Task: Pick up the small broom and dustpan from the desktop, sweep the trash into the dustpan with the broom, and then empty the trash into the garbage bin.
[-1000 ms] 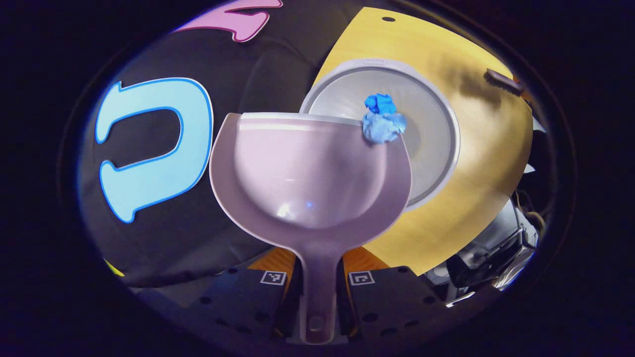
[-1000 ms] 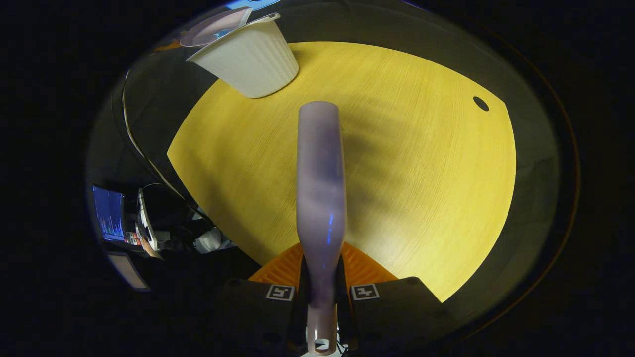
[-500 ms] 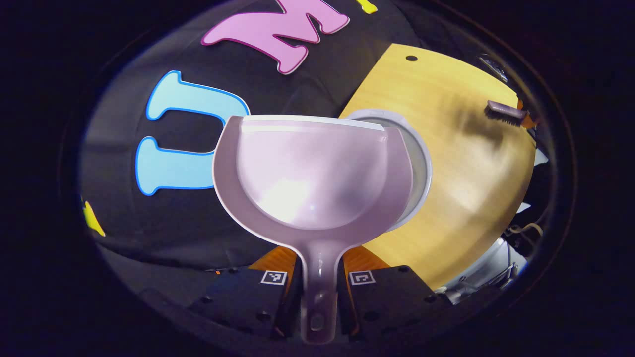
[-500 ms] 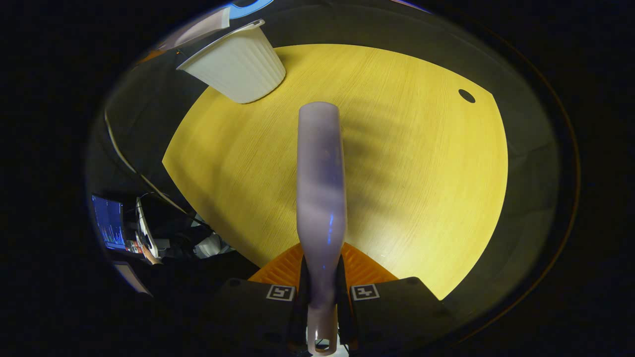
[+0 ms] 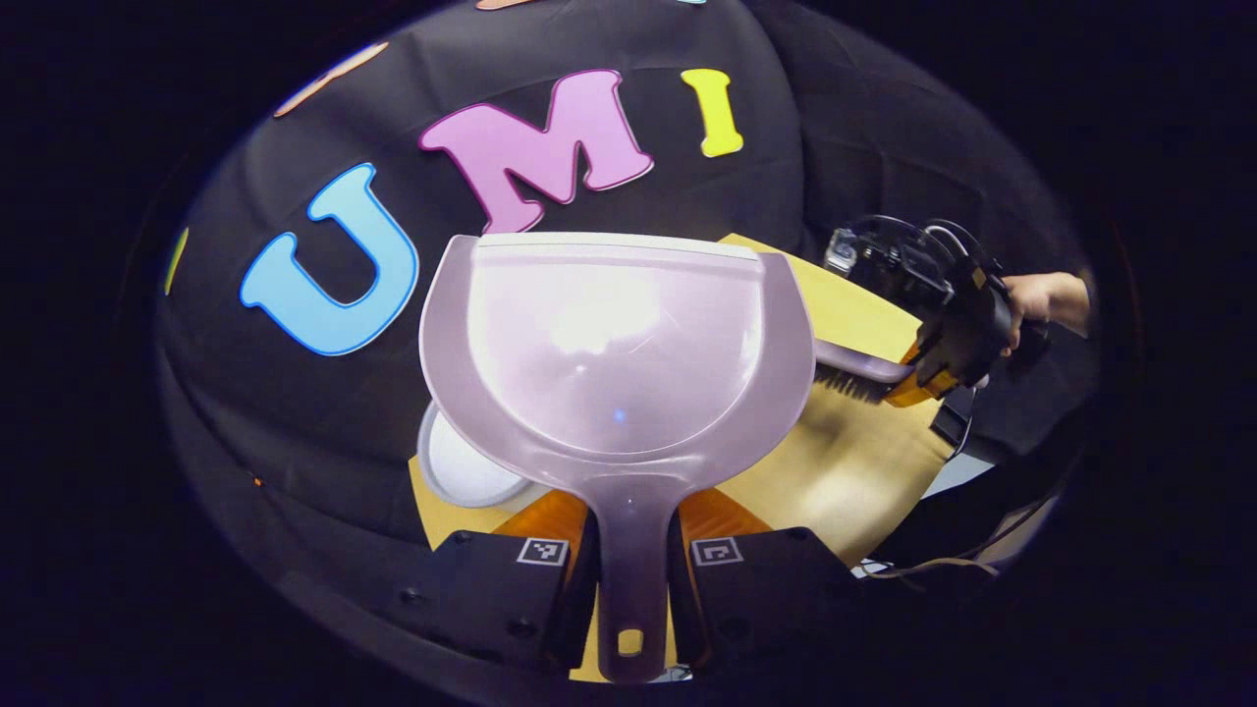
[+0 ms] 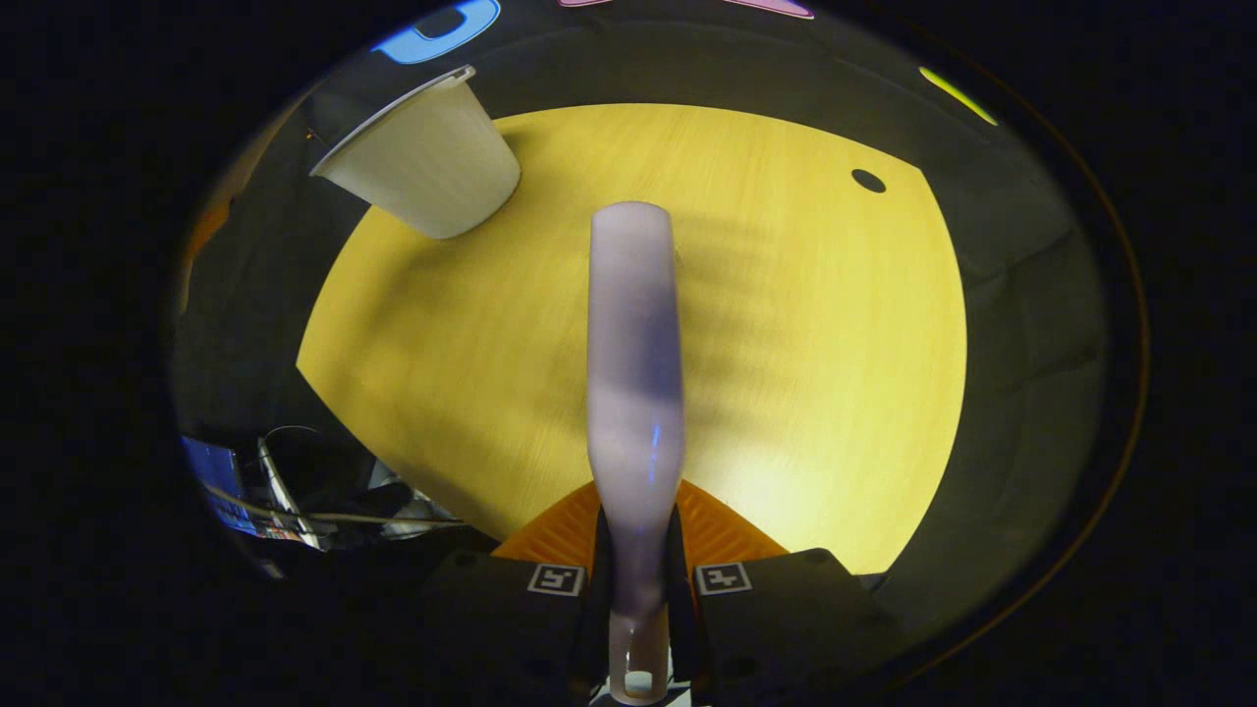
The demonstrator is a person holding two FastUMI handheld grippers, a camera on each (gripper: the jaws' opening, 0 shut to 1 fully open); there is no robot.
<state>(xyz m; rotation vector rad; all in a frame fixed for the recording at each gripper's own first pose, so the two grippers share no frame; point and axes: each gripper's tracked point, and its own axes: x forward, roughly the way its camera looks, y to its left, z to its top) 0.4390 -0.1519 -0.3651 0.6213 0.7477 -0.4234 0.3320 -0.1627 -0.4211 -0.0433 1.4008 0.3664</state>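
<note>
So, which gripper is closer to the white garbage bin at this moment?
Left. The left gripper, holding the dustpan, is just beside the garbage bin. The right gripper, holding the broom, is across the table from it.

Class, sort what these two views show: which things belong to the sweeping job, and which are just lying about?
Belongs to the job:
- pale lilac plastic dustpan, clamped by the left gripper
- small lilac-handled broom, clamped by the right gripper
- white ribbed garbage bin
- yellow wooden desktop

Just lying about:
- cables and gear beyond the desk edge
</note>
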